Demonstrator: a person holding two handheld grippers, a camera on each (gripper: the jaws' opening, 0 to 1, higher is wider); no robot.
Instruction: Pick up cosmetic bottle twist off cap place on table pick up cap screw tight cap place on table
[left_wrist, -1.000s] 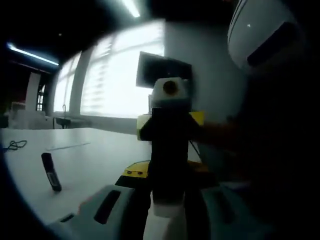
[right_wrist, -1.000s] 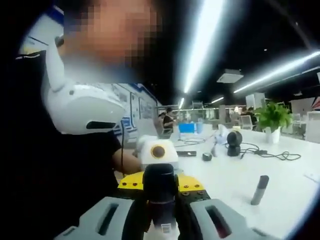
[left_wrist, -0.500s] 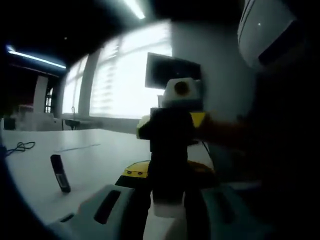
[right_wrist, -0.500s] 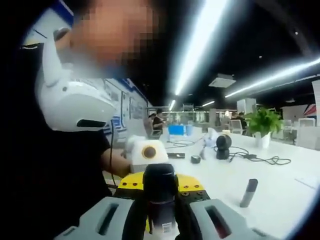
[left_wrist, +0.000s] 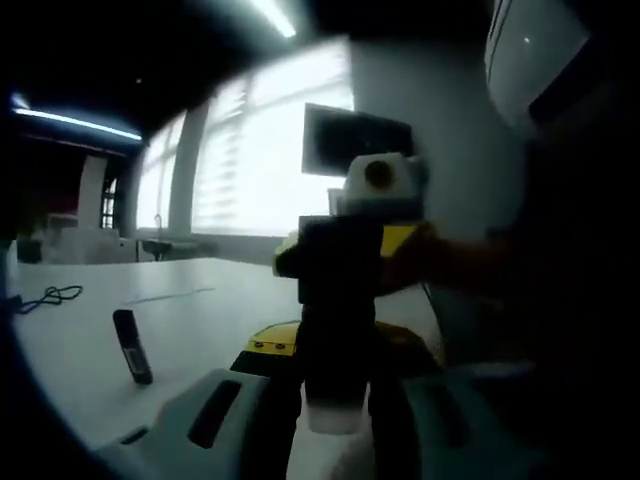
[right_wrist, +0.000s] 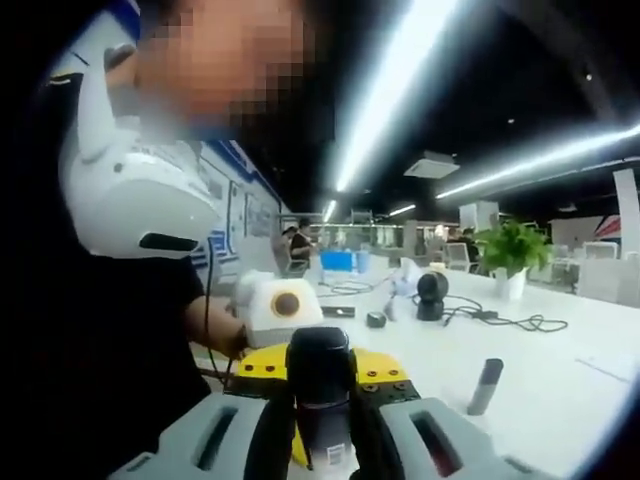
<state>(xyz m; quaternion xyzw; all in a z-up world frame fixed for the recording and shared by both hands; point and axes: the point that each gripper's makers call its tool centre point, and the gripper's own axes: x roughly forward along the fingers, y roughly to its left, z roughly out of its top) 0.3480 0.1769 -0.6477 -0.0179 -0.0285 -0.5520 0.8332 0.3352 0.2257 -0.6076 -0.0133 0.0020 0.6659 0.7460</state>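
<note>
The cosmetic bottle (left_wrist: 334, 408) is held up between both grippers, well above the white table (left_wrist: 190, 320). My left gripper (left_wrist: 335, 400) is shut on its pale body. My right gripper (left_wrist: 340, 258) comes in from the far side, facing me, and is shut on the black cap (left_wrist: 338, 310). In the right gripper view the black cap (right_wrist: 320, 372) sits between the jaws of my right gripper (right_wrist: 320, 425), a strip of white label below it. Behind the cap shows the yellow frame (right_wrist: 262, 362) of the left gripper, and a hand beside it.
A slim dark tube (left_wrist: 132, 346) stands on the table, seen too in the right gripper view (right_wrist: 485, 386). A cable (left_wrist: 50, 296) lies far left. A round black device (right_wrist: 432, 292), cables (right_wrist: 505, 322) and a potted plant (right_wrist: 512, 252) stand further back. A person's dark torso (right_wrist: 120, 350) is close.
Both views have drifted a little with the hands, so the dark tube sits elsewhere in each picture. The grip on bottle and cap looks the same.
</note>
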